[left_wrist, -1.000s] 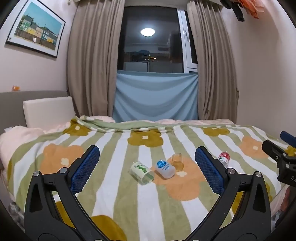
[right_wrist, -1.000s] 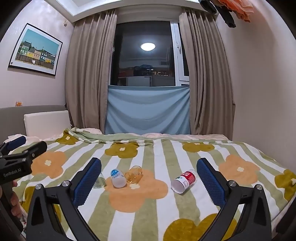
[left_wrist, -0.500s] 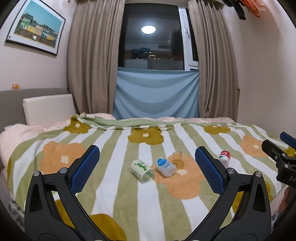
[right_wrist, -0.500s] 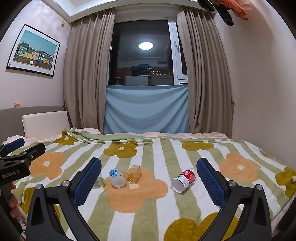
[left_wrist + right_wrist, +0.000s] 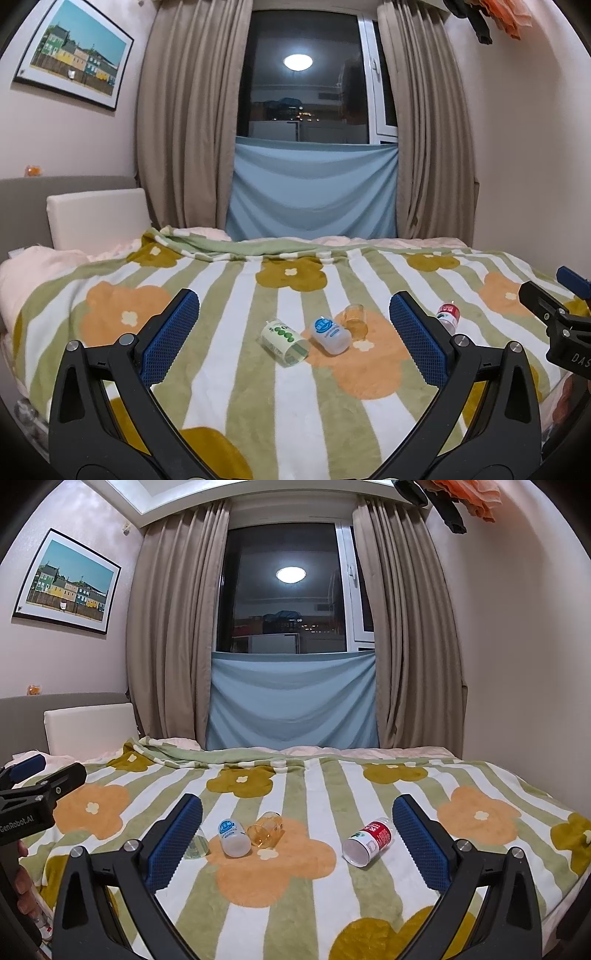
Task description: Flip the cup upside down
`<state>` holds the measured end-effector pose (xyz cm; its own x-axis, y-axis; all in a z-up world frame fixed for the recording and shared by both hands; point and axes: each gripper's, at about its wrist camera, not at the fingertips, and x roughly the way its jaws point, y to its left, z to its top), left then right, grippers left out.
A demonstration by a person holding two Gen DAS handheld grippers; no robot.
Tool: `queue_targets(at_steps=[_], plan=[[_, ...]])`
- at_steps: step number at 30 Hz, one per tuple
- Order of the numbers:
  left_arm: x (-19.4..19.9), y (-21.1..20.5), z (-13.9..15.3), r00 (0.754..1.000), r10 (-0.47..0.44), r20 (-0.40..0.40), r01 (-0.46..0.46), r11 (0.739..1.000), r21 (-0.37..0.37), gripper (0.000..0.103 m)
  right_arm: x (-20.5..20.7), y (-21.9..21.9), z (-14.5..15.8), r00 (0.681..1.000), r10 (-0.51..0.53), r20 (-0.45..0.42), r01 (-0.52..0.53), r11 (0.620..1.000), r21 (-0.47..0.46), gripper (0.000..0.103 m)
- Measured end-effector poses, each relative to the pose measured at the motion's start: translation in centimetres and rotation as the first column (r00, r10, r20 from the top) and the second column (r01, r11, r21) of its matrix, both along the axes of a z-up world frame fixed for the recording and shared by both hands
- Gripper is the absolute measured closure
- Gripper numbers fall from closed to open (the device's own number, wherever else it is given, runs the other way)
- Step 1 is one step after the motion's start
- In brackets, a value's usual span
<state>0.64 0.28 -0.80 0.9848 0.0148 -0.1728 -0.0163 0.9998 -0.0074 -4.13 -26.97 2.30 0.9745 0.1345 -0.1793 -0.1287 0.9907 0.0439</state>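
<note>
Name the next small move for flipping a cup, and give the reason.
Probably ease the right gripper forward and down toward the red-labelled cup. Both grippers are open and empty, all four cups lie on their sides on the blanket, and this one lies apart from the others.

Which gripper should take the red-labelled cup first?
Right, probably. The red-labelled cup lies on its side between the open right gripper pads; it sits outside the left gripper.

1. The left gripper [image 5: 293,334] sits slightly higher and tilted up: bottles and cup [image 5: 355,319] appear lower in its view than 1.0 s ago.
2. The right gripper [image 5: 297,840] likewise tilts up a little; the picture [image 5: 68,581] appears lower in its view.
</note>
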Motion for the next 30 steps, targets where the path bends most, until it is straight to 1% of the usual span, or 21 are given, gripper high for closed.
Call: queue_targets(at_steps=[30], plan=[[0.3, -0.05, 0.11, 1.0, -0.015, -0.009, 0.015, 1.0, -0.003, 0.0, -0.05, 0.13, -0.27, 1.0, -0.002, 0.007, 0.002, 1.0, 0.004, 0.0]])
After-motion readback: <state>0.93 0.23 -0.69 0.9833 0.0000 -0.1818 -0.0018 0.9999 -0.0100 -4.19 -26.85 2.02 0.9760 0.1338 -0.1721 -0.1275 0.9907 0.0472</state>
